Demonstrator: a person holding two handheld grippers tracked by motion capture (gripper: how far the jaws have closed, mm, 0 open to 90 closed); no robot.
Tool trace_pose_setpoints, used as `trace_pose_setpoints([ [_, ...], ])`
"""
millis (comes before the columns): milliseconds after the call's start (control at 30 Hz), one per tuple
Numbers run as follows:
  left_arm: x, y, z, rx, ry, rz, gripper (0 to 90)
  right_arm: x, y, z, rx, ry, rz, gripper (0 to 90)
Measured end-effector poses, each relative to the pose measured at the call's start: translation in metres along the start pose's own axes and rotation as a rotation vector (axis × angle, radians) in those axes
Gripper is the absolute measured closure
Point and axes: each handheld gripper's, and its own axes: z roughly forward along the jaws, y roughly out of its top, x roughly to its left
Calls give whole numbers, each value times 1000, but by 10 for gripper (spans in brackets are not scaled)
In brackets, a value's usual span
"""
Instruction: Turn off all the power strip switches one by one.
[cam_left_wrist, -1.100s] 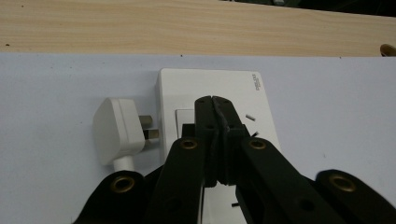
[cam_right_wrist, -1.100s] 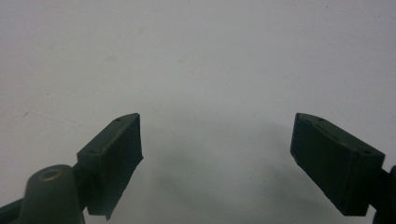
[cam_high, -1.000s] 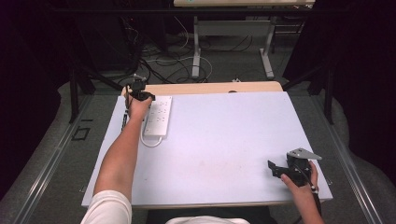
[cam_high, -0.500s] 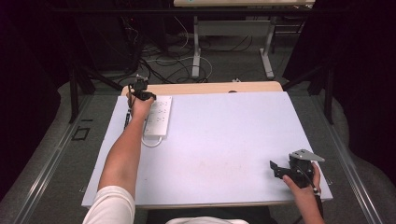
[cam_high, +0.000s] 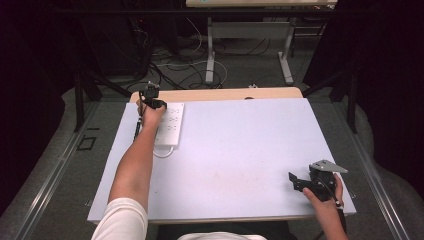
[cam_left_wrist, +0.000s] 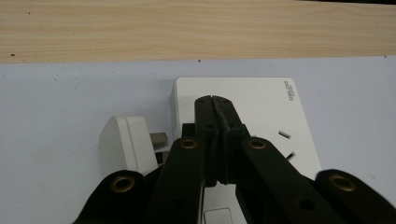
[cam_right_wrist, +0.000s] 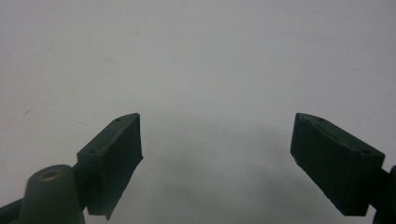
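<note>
A white power strip (cam_high: 169, 125) lies at the far left of the pale table (cam_high: 240, 150). My left gripper (cam_high: 150, 95) hovers over the strip's far end, held by an outstretched arm. In the left gripper view its jaws (cam_left_wrist: 215, 100) are pressed together with nothing visible between them, above the power strip (cam_left_wrist: 266, 105). A white plug (cam_left_wrist: 126, 147) with a metal pin lies just left of the strip. My right gripper (cam_high: 299, 181) rests near the front right corner, and in the right gripper view it (cam_right_wrist: 217, 144) stands wide open over bare table.
A wooden board edge (cam_high: 215, 94) runs along the table's far side. The strip's white cable (cam_high: 161, 153) loops toward the near side. Beyond the table are desk legs and cables on the floor (cam_high: 210, 55).
The left gripper has edged slightly toward the far edge of the table. The right gripper has barely shifted.
</note>
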Motion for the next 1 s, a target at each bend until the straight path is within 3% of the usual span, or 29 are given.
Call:
trace_pose_setpoints([
  [567, 0, -2, 4, -14, 3, -10, 900, -1, 0, -1, 1, 7, -14, 160],
  [667, 1, -2, 2, 3, -5, -9, 900, -1, 0, -1, -5, 6, -8, 160],
  [700, 0, -3, 3, -15, -2, -11, 900, -1, 0, -1, -10, -2, -5, 160],
  [1000, -4, -3, -1, 16, -20, -16, 900, 0, 0, 0, -4, 9, -3, 160],
])
